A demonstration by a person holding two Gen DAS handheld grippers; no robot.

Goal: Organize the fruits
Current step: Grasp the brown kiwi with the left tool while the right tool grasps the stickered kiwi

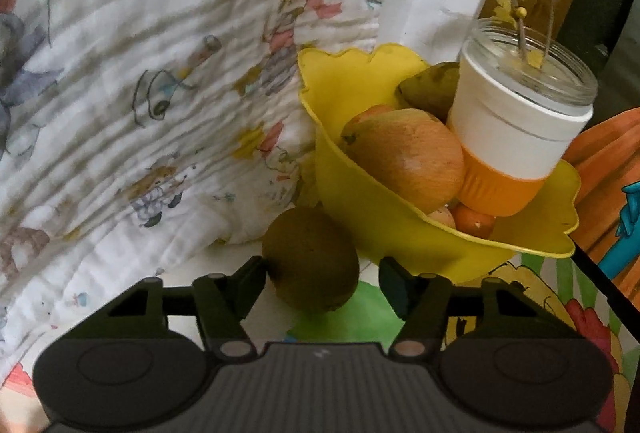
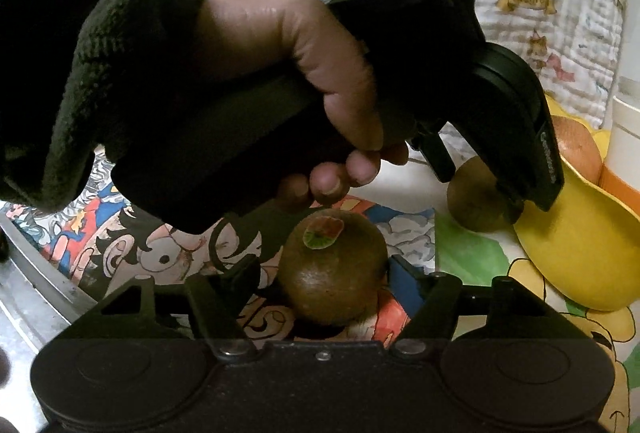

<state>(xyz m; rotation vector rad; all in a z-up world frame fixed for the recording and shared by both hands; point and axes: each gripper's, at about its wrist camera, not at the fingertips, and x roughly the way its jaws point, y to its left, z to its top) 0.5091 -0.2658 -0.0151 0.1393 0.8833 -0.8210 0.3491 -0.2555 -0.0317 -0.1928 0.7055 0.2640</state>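
In the left wrist view a brown kiwi (image 1: pixel 312 259) lies on the cartoon-print mat between the fingers of my left gripper (image 1: pixel 322 273), which is open around it; the left pad touches it, the right pad stands apart. Behind it a yellow wavy bowl (image 1: pixel 360 193) holds a mango (image 1: pixel 404 157), a pear (image 1: pixel 430 89) and small orange fruit (image 1: pixel 474 221). In the right wrist view a second kiwi (image 2: pixel 332 269) with a sticker sits between the fingers of my right gripper (image 2: pixel 320 273), open around it. The left gripper's body (image 2: pixel 460 45) and hand fill the view above; the first kiwi (image 2: pixel 476 199) and bowl (image 2: pixel 572 241) show at right.
A white and orange jar (image 1: pixel 520 129) with yellow twigs stands in the bowl. A crumpled printed blanket (image 1: pixel 160 73) lies behind and left. An orange pumpkin-like thing (image 1: pixel 612 161) is at far right. A metal edge (image 2: pixel 36 297) runs at the lower left of the right wrist view.
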